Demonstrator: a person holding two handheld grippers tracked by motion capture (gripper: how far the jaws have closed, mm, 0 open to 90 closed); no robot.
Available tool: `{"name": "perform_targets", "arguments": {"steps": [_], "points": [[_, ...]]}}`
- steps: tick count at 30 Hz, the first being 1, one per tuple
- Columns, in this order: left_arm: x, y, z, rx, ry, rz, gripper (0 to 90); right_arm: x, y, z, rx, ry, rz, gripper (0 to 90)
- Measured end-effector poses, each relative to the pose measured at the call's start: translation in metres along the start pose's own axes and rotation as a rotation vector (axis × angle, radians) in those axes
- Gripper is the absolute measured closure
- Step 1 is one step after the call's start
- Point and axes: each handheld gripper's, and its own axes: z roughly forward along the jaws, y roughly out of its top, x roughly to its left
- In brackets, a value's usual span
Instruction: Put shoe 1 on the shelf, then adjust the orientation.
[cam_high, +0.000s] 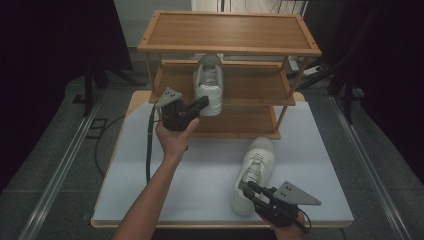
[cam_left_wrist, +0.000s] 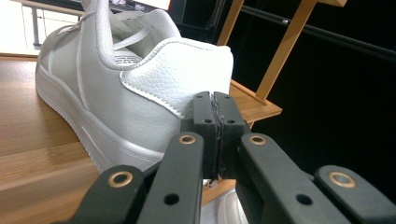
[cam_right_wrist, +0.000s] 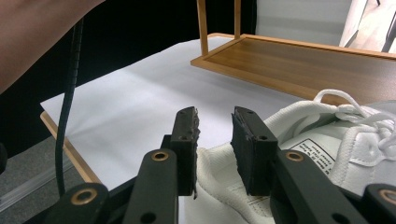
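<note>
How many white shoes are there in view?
2. One white shoe stands on the rack's middle shelf; the other shoe lies on the table, before the rack.

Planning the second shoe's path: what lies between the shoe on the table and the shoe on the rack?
In the high view, between the table shoe and the rack shoe: bare white tabletop and the empty bottom shelf.

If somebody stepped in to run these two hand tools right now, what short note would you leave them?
Left gripper: jaws shut, empty, at the heel of the shoe on the middle shelf.
Right gripper: jaws part open, straddling the heel collar of the shoe on the table; not clamped, as far as I can tell.
Done: one shoe stands on the rack, heel toward the person.
Left: probably grip the second shoe and shelve it beside the first.
</note>
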Motion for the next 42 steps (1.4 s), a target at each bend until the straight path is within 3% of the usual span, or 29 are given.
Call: {"name": "perform_targets", "arguments": {"steps": [13,18,22,24,31,32,35,39,41,42], "points": [[0.0,0.0,0.004,0.0,-0.009,-0.013,88.1,0.001,0.001,-0.001,-0.002,0.002,-0.002,69.6],[-0.002,0.0,-0.002,-0.009,-0.017,-0.008,77.4,0.0,0.001,-0.002,-0.003,0.0,-0.003,69.6],[-0.003,-0.003,-0.02,-0.008,-0.029,0.014,63.2,0.001,0.001,-0.001,-0.003,0.001,-0.004,69.5],[-0.003,-0.005,-0.025,-0.003,-0.031,0.022,60.9,0.002,0.002,-0.001,-0.002,0.003,-0.006,69.5],[0.002,-0.031,-0.059,0.057,-0.037,0.035,50.0,0.006,0.004,0.0,-0.005,0.011,-0.015,72.9],[0.005,-0.04,-0.068,0.072,-0.045,0.021,46.4,0.007,0.004,0.0,-0.004,0.015,-0.019,76.2],[0.008,-0.05,-0.078,0.081,-0.05,0.007,43.3,0.011,0.005,0.002,0.006,0.018,-0.033,82.5],[0.013,-0.074,-0.096,0.111,-0.054,-0.013,42.2,0.018,0.006,0.007,0.035,0.02,-0.068,87.2],[0.016,-0.093,-0.107,0.142,-0.053,-0.033,41.6,0.027,0.005,0.014,0.067,0.03,-0.09,89.0],[0.016,-0.093,-0.107,0.142,-0.053,-0.033,41.6,0.027,0.005,0.014,0.067,0.03,-0.09,89.0]]}}
